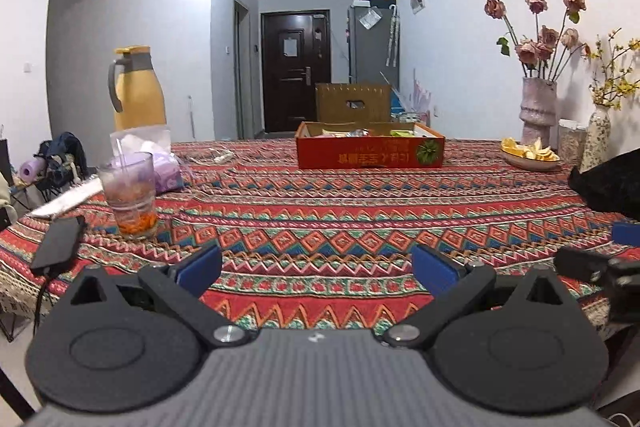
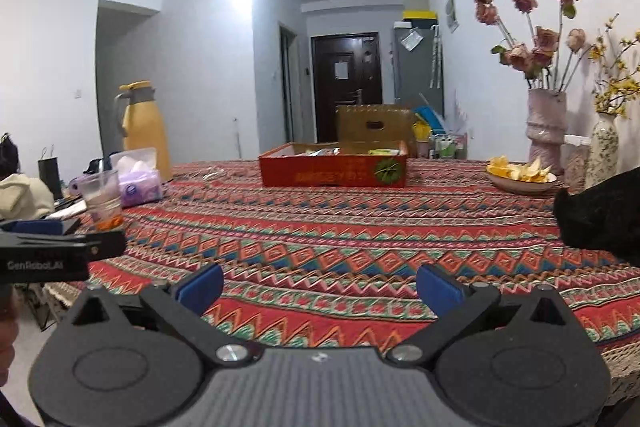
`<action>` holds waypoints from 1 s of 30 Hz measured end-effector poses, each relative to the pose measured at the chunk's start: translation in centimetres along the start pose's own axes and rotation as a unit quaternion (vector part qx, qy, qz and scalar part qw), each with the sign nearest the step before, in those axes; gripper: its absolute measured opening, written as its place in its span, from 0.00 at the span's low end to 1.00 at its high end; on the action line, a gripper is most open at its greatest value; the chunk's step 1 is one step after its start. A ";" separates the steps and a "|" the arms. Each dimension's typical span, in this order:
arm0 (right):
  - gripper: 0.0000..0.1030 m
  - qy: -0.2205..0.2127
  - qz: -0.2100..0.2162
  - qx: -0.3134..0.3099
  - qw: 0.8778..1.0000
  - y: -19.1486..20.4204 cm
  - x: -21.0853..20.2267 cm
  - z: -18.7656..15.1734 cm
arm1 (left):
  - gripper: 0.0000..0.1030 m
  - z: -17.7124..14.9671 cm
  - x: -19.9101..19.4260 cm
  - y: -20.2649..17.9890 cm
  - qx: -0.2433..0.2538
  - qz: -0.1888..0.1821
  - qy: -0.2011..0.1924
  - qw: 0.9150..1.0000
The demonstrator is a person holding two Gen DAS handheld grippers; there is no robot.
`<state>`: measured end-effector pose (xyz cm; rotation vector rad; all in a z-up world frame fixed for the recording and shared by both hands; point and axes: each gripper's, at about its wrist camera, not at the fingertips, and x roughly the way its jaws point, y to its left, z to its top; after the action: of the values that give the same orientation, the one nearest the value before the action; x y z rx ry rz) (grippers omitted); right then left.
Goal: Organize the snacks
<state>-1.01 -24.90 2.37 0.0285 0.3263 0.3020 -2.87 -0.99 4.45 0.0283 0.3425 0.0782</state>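
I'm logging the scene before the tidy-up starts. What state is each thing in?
Left gripper: open, empty.
Right gripper: open, empty.
Snack box: open-topped, packets inside.
Glass: upright, orange bits at the bottom.
Jug: upright, lid on.
Tissue pack: open, tissue sticking out.
Bowl: holds orange peel.
Door: shut.

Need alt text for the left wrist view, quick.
The open, empty left gripper hovers over a red patterned tablecloth, facing a red cardboard snack tray across the table. A clear glass tumbler stands left; a bowl of orange peels right.
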 end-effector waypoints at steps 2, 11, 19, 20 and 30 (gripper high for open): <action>1.00 -0.001 0.001 -0.007 1.000 0.4 0.1 0.2 | 1.00 0.0 -0.2 -0.2 0.006 -0.005 -0.006 1.000; 1.00 -0.005 0.000 -0.005 1.000 0.4 -0.2 0.5 | 1.00 0.1 -0.4 -0.3 0.011 -0.010 -0.013 1.000; 1.00 -0.007 -0.004 -0.004 1.000 0.4 -0.3 0.4 | 1.00 0.2 -0.4 -0.4 0.013 -0.012 -0.015 1.000; 1.00 -0.007 -0.002 -0.005 1.000 0.4 -0.3 0.4 | 1.00 0.2 -0.4 -0.4 0.013 -0.012 -0.015 1.000; 1.00 -0.006 -0.004 -0.005 1.000 0.6 -0.2 0.5 | 1.00 0.1 -0.3 -0.2 0.011 -0.014 -0.015 1.000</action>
<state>-1.20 -24.41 2.96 0.0183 0.3122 0.2948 -3.10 -1.20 4.68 0.0468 0.3137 0.0452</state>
